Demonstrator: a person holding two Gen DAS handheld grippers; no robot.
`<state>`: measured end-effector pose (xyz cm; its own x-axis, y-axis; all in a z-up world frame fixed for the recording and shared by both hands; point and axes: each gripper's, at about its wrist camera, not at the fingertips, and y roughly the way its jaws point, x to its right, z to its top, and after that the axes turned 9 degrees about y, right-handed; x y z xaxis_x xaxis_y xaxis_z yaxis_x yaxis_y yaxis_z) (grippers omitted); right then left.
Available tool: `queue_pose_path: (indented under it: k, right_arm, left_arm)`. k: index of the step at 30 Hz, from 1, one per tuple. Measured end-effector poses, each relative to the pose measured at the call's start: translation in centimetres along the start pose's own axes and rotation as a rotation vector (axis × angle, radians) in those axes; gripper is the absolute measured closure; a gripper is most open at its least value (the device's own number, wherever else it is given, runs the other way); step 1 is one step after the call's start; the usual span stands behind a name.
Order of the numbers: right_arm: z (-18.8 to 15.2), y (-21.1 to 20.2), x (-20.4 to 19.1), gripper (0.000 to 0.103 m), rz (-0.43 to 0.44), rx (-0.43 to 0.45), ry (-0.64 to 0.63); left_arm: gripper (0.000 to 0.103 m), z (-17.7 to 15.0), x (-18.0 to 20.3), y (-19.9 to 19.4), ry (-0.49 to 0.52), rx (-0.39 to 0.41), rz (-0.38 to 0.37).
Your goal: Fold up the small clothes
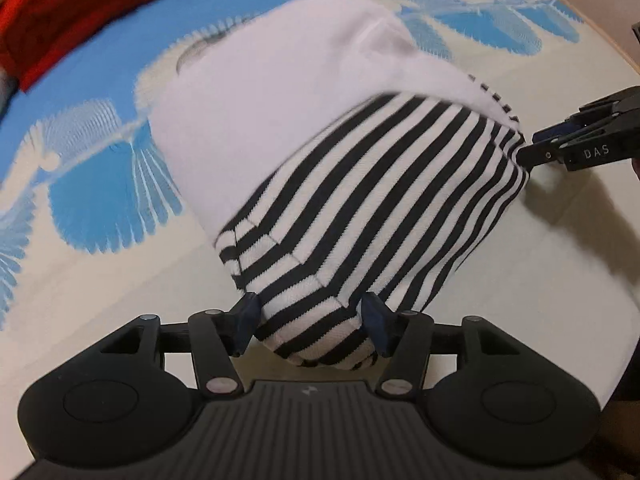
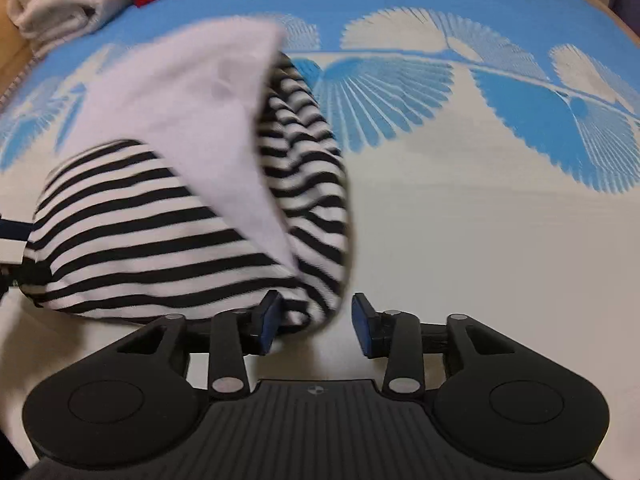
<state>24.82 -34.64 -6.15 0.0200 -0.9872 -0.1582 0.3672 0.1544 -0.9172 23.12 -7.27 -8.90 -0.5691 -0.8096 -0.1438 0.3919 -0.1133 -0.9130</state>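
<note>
1. Left wrist view: left tool (image 1: 310, 322) pinches the garment's (image 1: 340, 200) striped hem at 6 o'clock; the cloth bulges between wide pads, so the hem could creep out. Right tool (image 1: 524, 152) grips the 3 o'clock corner.
2. Right wrist view: right tool (image 2: 314, 324) looks spread, cloth only by the left pad (image 2: 269, 320). Whether it grips, cannot tell. If it slips, the garment (image 2: 180, 200), lifted above the mat (image 2: 480, 220), drops and the fold skews.
</note>
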Motion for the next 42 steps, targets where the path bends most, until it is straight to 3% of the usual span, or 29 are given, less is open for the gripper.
queue_pose_path:
  k: [3,6,7,10,13,17,20,22,24,25,27,30,31,32,34,37,42]
  right_arm:
    - [-0.3,-2.6,-1.0,0.058,-0.014,0.106,-0.003]
    - [-1.2,-6.4,-2.0,0.034,0.011,0.255,-0.002]
    - [-1.4,-7.5,-2.2,0.027,0.007,0.300,-0.002]
    - [-2.3,-11.6,-2.4,0.022,-0.004,0.423,0.064]
    - [-3.8,-15.0,-1.9,0.017,0.038,0.505,0.144]
    - [-7.4,-18.1,-2.0,0.014,0.030,0.593,0.147]
    - [-10.0,-18.4,-1.9,0.014,0.019,0.574,0.191]
    - [-11.1,-19.2,-2.0,0.013,0.086,0.574,0.238]
    - [-11.9,-19.2,-2.8,0.013,0.091,0.570,0.222]
    - [-12.2,-19.1,-3.3,0.013,0.067,0.569,0.201]
    - [-12.6,-19.1,-4.3,0.013,0.054,0.576,0.170]
    - [-12.7,-18.9,-5.7,0.013,0.077,0.559,0.131]
    - [-12.6,-18.7,-6.3,0.013,0.078,0.553,0.118]
    - [-12.6,-18.6,-6.8,0.013,0.076,0.549,0.106]
    - [-12.5,-18.1,-7.9,0.013,0.065,0.546,0.079]
    - [-12.4,-17.8,-9.1,0.013,0.048,0.540,0.051]
    - [-12.4,-17.1,-10.4,0.013,0.046,0.512,0.013]
  left_arm:
    - [0.034,0.0,0.2,-3.3,-0.081,0.101,0.054]
    - [0.010,-0.3,0.1,-6.9,-0.211,0.187,0.166]
    - [0.010,-0.4,0.3,-8.3,-0.239,0.207,0.191]
    - [0.000,-1.2,0.8,-11.6,-0.318,0.264,0.234]
    - [0.001,-3.0,2.7,-14.6,-0.365,0.316,0.282]
    - [0.001,-5.4,5.4,-16.8,-0.403,0.337,0.280]
    - [0.001,-7.7,7.0,-17.0,-0.411,0.369,0.288]
    - [0.001,-9.5,7.8,-15.9,-0.399,0.366,0.305]
    - [0.001,-10.0,7.8,-15.0,-0.449,0.247,0.277]
    - [0.001,-10.0,7.5,-15.3,-0.494,0.232,0.234]
    - [0.001,-10.1,7.4,-16.5,-0.525,0.278,0.175]
    - [0.001,-11.0,8.7,-16.9,-0.424,0.371,0.265]
    - [0.001,-11.2,9.0,-16.5,-0.403,0.371,0.296]
    - [0.001,-10.7,9.0,-16.1,-0.409,0.322,0.293]
    - [0.001,-10.7,8.9,-16.4,-0.398,0.380,0.254]
    - [0.001,-10.5,8.8,-16.4,-0.384,0.377,0.324]
    - [0.001,-10.2,7.9,-15.8,-0.452,0.369,0.272]
